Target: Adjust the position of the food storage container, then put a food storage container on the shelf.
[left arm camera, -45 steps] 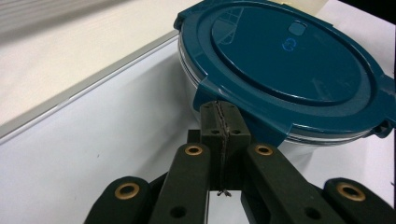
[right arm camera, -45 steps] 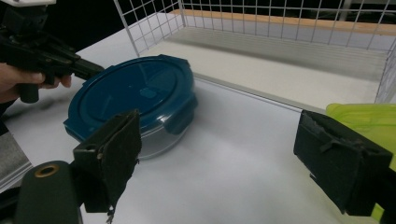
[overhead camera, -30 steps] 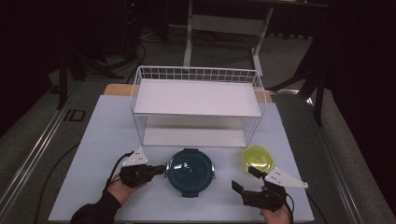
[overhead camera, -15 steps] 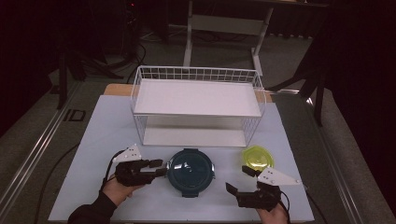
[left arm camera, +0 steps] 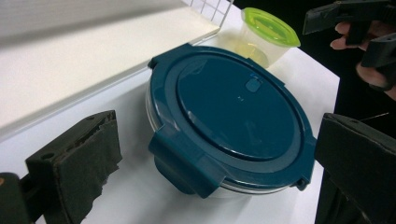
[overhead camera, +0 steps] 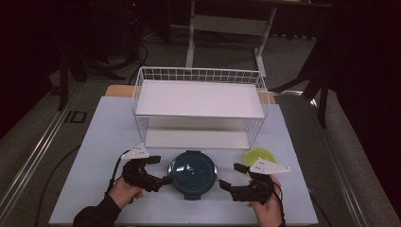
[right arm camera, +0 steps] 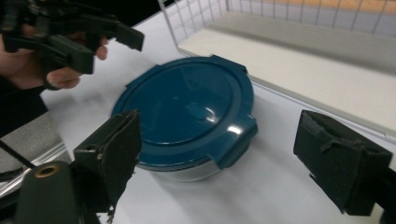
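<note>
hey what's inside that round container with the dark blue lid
Can't tell. The dark blue lid is clipped on and covers the round container; the strip of clear wall below its rim shows no contents.

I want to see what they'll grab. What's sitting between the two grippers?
The round blue box sits between the left gripper and the right gripper, as the high view shows. Both stand open beside it, not touching.

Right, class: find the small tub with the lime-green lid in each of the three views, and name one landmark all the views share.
High view: the green-lidded tub sits right of centre, beside the right gripper.
Left gripper view: top right of centre, behind the round dark-blue container.
Right gripper view: not in this picture.
Shared landmark: the dark-blue container, in front of the white wire shelf rack.
</note>
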